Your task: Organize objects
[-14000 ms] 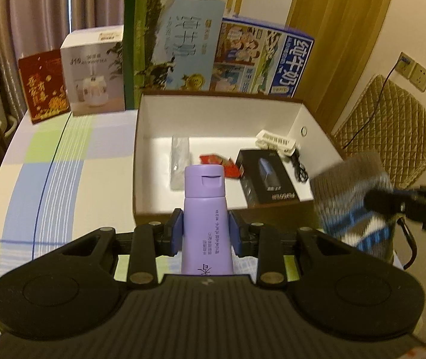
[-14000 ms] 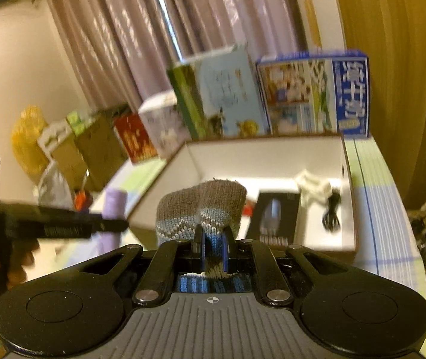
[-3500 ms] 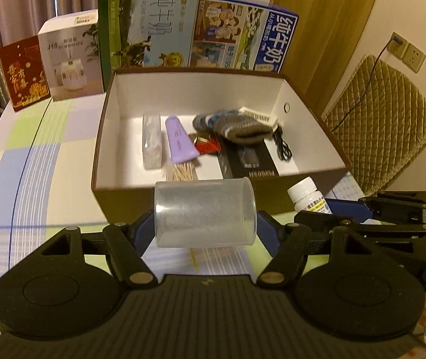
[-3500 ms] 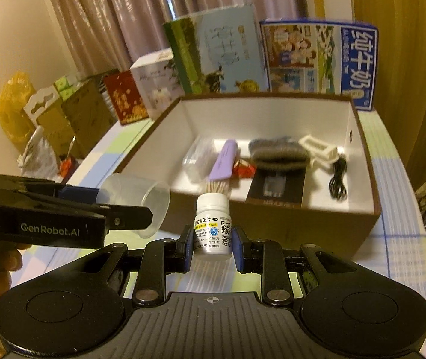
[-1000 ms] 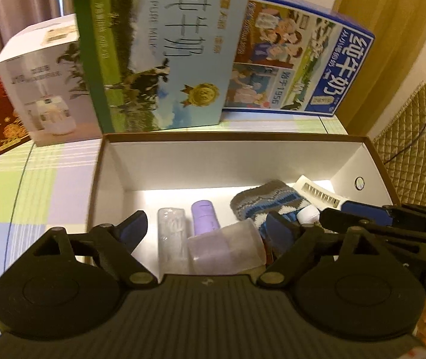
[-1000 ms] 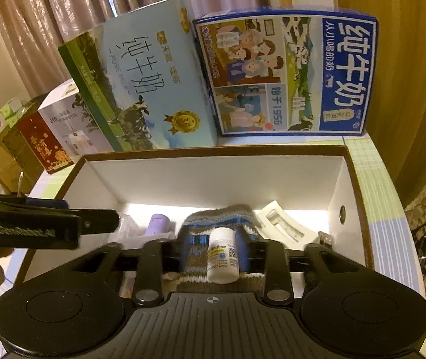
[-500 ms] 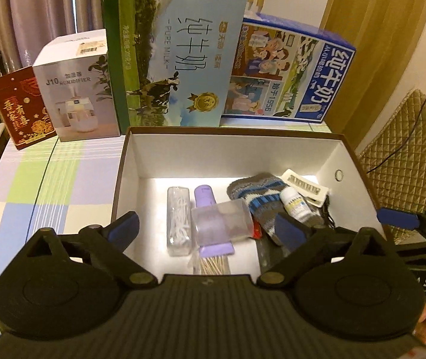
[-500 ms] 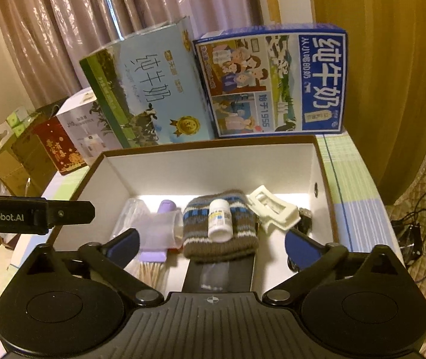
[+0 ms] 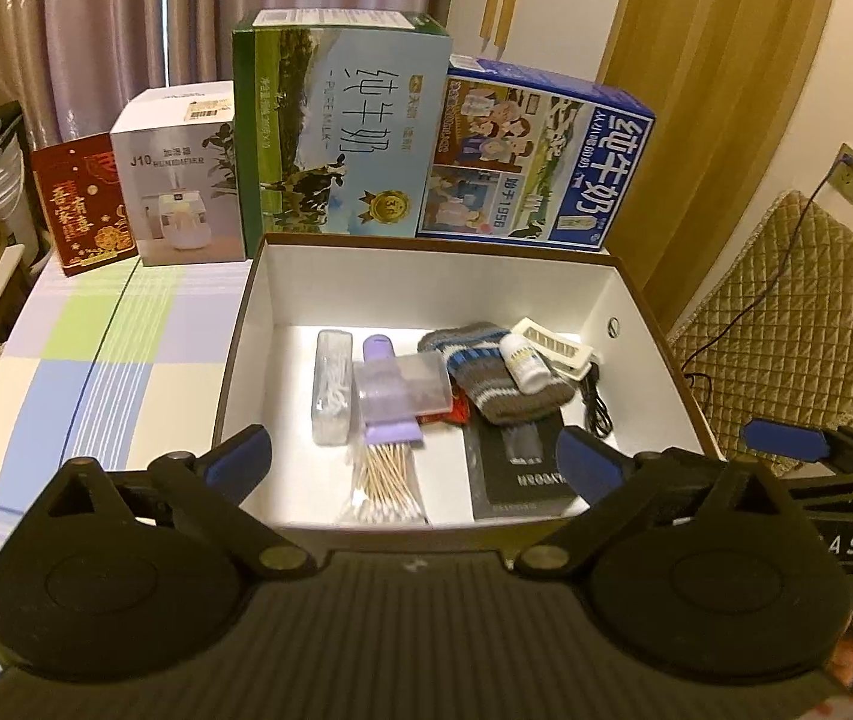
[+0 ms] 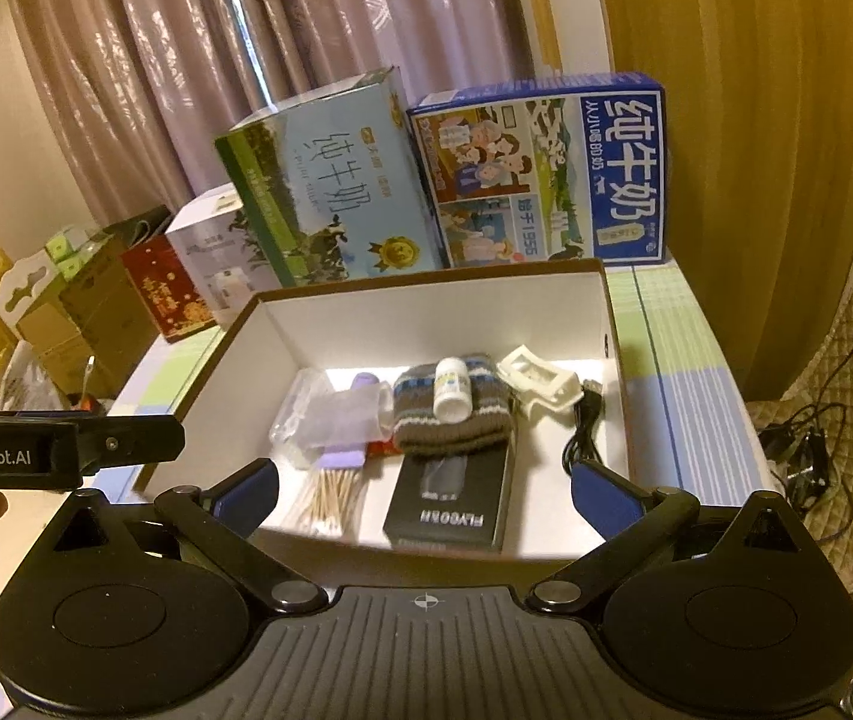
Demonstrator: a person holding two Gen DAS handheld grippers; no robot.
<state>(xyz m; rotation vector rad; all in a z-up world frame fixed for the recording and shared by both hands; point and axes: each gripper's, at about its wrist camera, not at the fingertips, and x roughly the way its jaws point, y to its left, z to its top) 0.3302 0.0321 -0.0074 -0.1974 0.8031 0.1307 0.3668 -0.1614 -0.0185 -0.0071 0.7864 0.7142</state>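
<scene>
An open brown box with a white inside (image 9: 426, 276) (image 10: 426, 306) holds the objects. A clear plastic cup (image 9: 405, 387) (image 10: 348, 417) lies on its side across a purple tube (image 9: 387, 426) (image 10: 342, 456). A white pill bottle (image 9: 523, 363) (image 10: 451, 389) rests on a striped knit sock (image 9: 501, 390) (image 10: 456, 426). Cotton swabs (image 9: 387, 480) (image 10: 327, 498) and a black box (image 9: 522, 474) (image 10: 450, 507) lie near the front wall. My left gripper (image 9: 414, 462) and right gripper (image 10: 423, 492) hover open and empty above the box's front edge.
Two milk cartons (image 9: 342, 132) (image 9: 537, 162), a white humidifier box (image 9: 180, 180) and a red box (image 9: 81, 204) stand behind the box. A checked tablecloth (image 9: 114, 360) lies to the left. A quilted chair (image 9: 786, 324) is at the right. A cable (image 10: 585, 426) and white clip (image 10: 537, 387) lie inside.
Both grippers have pulled back and up from the box, open and empty. The cup and pill bottle stay where they were let go inside it.
</scene>
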